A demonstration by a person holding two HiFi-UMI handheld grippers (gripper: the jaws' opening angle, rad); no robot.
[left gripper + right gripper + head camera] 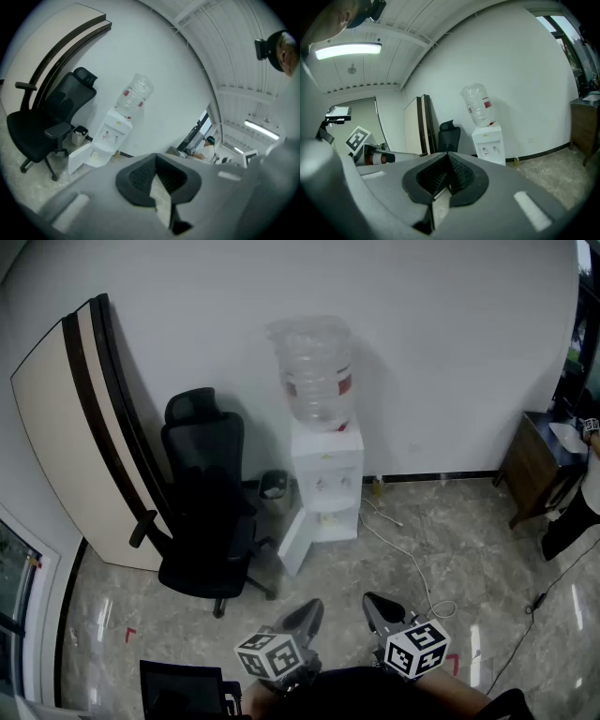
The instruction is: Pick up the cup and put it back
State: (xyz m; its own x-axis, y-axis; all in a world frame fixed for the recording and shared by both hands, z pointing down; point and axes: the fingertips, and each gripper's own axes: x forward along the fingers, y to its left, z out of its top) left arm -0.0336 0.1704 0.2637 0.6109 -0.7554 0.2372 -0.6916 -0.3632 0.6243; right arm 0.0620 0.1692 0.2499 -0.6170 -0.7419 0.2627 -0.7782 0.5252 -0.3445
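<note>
**Both grippers closed and empty, facing the water dispenser**

The left gripper (312, 607) and the right gripper (373, 600) sit side by side at the bottom edge of the head view, and both point toward the far wall. In the left gripper view, the left gripper (155, 157) has its jaw tips pressed together with nothing between them. In the right gripper view, the right gripper (447, 157) is likewise pressed together and empty.

A white water dispenser (326, 479) stands against the wall ahead, with a clear bottle (314, 371) on top. Its lower door (292, 542) is swung open. A black office chair (206, 507) stands to its left, and a small bin (274, 487) sits between the two. Tall panels (70, 427) lean on the wall behind the chair.

The cup cannot be made out in any view. The open compartment is too small to show its contents.
</note>
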